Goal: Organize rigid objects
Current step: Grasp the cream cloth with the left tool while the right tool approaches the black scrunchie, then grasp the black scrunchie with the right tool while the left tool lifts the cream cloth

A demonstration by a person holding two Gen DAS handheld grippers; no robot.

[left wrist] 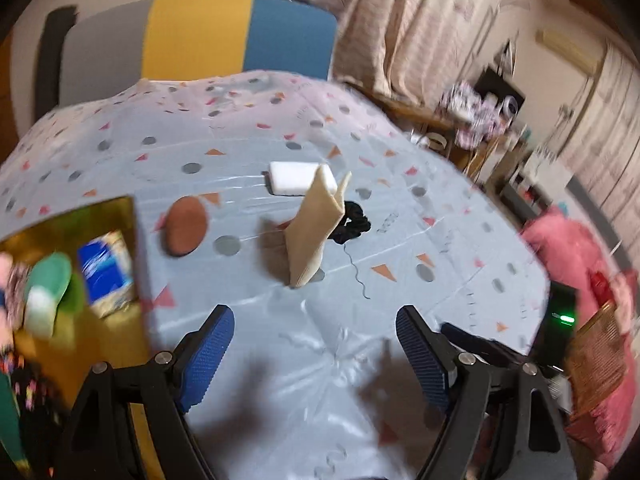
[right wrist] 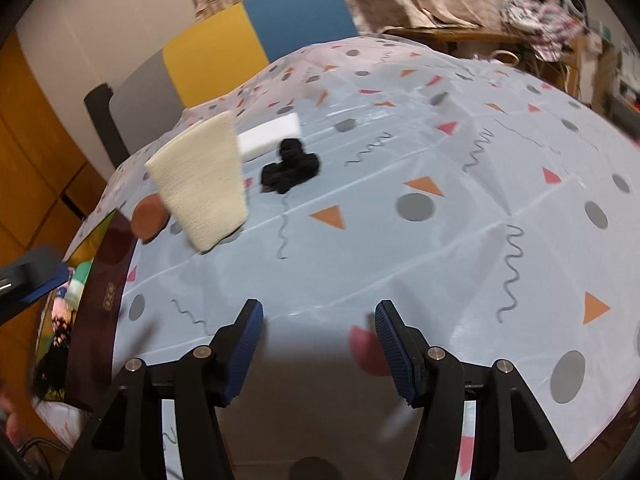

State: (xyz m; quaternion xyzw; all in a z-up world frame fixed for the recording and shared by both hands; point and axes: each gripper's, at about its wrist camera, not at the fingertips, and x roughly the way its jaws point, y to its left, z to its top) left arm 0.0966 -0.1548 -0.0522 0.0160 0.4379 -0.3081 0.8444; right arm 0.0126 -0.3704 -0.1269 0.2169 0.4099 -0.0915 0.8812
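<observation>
Your left gripper (left wrist: pixel 314 354): jaws stand wide apart with nothing between the blue ribbed pads; it hangs over bare tablecloth at 6 o'clock in the left wrist view.
Your right gripper (right wrist: pixel 318 346): jaws apart, about midway, and empty; only tablecloth shows between the pads, at 6 o'clock in the right wrist view.
Table (left wrist: pixel 440 208): covered by a pale blue cloth printed with grey dots, orange and pink triangles and squiggles.
Beige cloth piece (left wrist: pixel 314 228): ribbed fabric, folded and standing up tent-like near the centre of the left view; in the right view (right wrist: pixel 204 184) it sits at 10 o'clock.
White block (left wrist: pixel 298 178): a flat white rectangular piece lying just behind the beige cloth, toward 12 o'clock.
Black scrunchie (left wrist: pixel 354 222): just beside the beige cloth at its 3 o'clock side; in the right view (right wrist: pixel 290 166) it lies close to the white block's near edge.
Brown oval object (left wrist: pixel 186 226): flat on the cloth at 9 o'clock from the beige cloth, apart from it.
Box (left wrist: pixel 136 248): gold-lined, open, at the table's left edge, 8 o'clock in the left view; it holds a blue packet (left wrist: pixel 106 272) and a green and white item (left wrist: pixel 48 292), blurred.
Chair (left wrist: pixel 224 36): grey, yellow and blue back, behind the table at 12 o'clock.
</observation>
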